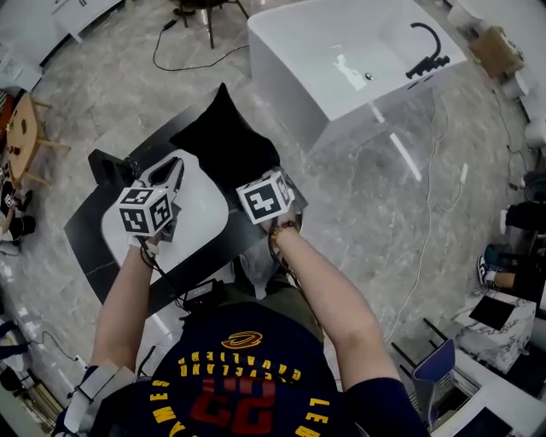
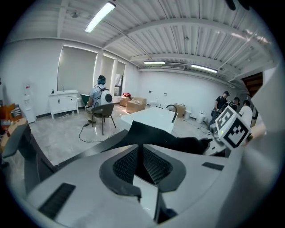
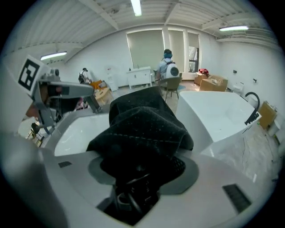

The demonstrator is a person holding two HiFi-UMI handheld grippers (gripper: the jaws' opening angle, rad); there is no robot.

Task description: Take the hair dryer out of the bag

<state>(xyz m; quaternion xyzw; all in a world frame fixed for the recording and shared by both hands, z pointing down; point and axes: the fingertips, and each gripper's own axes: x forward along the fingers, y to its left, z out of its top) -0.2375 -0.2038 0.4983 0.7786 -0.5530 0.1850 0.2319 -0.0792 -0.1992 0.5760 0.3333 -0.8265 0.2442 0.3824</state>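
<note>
A black cloth bag (image 1: 226, 141) hangs bunched above the black table, and my right gripper (image 1: 256, 175) is shut on its lower end. In the right gripper view the bag (image 3: 142, 129) fills the space between the wide-set jaws, with a dark coiled shape under it. No hair dryer shows in any view. My left gripper (image 1: 175, 169) is to the left of the bag, over the white basin (image 1: 205, 224), apart from the bag. Its dark mesh pads (image 2: 129, 164) meet with nothing visible between them. The bag (image 2: 169, 138) stretches across behind them.
A white bathtub (image 1: 341, 51) with a black faucet (image 1: 426, 51) stands behind the black table (image 1: 90, 230). At the back are a chair (image 1: 205, 13) and a floor cable (image 1: 183, 60). A person (image 2: 101, 95) sits on that chair. Clutter lines the room's edges.
</note>
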